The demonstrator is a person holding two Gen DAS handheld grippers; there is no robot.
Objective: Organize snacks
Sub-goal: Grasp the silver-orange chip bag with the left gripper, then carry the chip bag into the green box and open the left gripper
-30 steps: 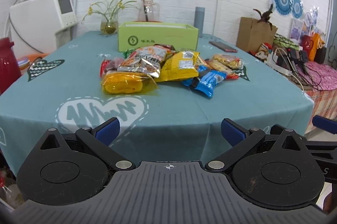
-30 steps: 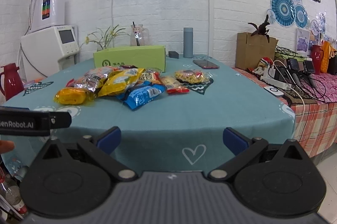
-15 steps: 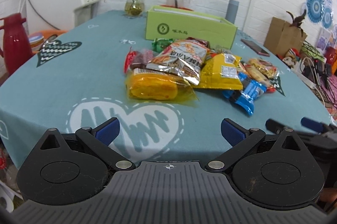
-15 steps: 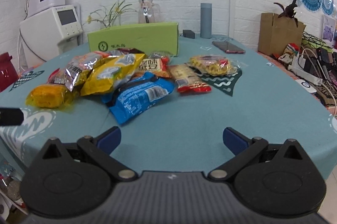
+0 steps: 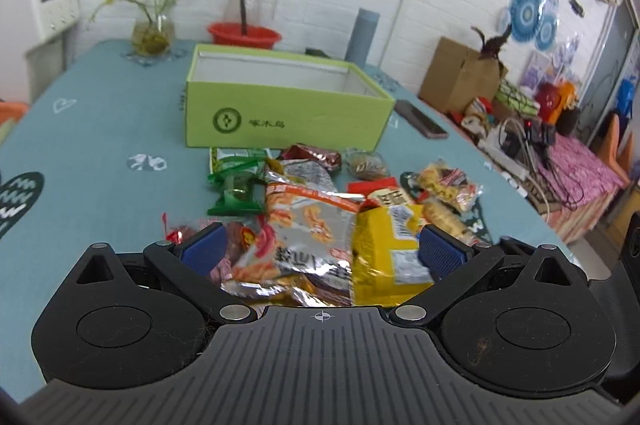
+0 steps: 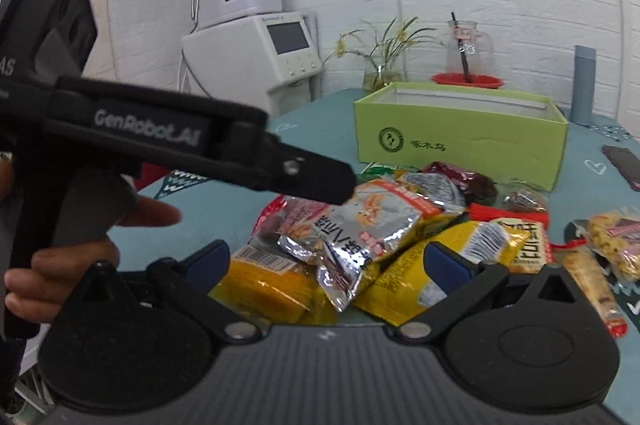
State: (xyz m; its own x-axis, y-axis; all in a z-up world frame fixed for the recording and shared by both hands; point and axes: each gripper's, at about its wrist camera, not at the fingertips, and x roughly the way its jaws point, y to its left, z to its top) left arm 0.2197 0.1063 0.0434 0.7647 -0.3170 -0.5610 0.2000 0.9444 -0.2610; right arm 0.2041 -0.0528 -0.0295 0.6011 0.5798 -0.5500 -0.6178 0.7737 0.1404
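The green cardboard box (image 5: 286, 113) stands open on the teal tablecloth (image 5: 100, 129), and every place here is given from it. The heap of snack packets lies just in front of its printed long wall, none inside as far as its visible interior shows. The left gripper (image 5: 320, 249) hangs over the near edge of the heap with its 2 blue-padded fingers spread wide, either side of the silver-and-orange foil bag (image 5: 308, 237) and the yellow packet (image 5: 390, 257), clamped on nothing. The right gripper (image 6: 328, 261) is likewise wide apart and empty, low over the same packets, with the left tool's black arm crossing above the foil bag in its view. The foil bag looks light, puffy and slick; it will likely crumple and slide under a squeeze, so the flat crimped seam at its near end is probably the best hold, not the air-filled belly. Its long axis runs roughly from the grippers toward the box, print reading away from the box. The yellow packet lies beside it, on the side toward the phone (image 5: 420, 119), its long axis about parallel. An orange-yellow wrapped cake (image 6: 268, 285) sits farthest from the box, soft and easily squashed. The small green candies (image 5: 236, 185) lie close to the box wall.
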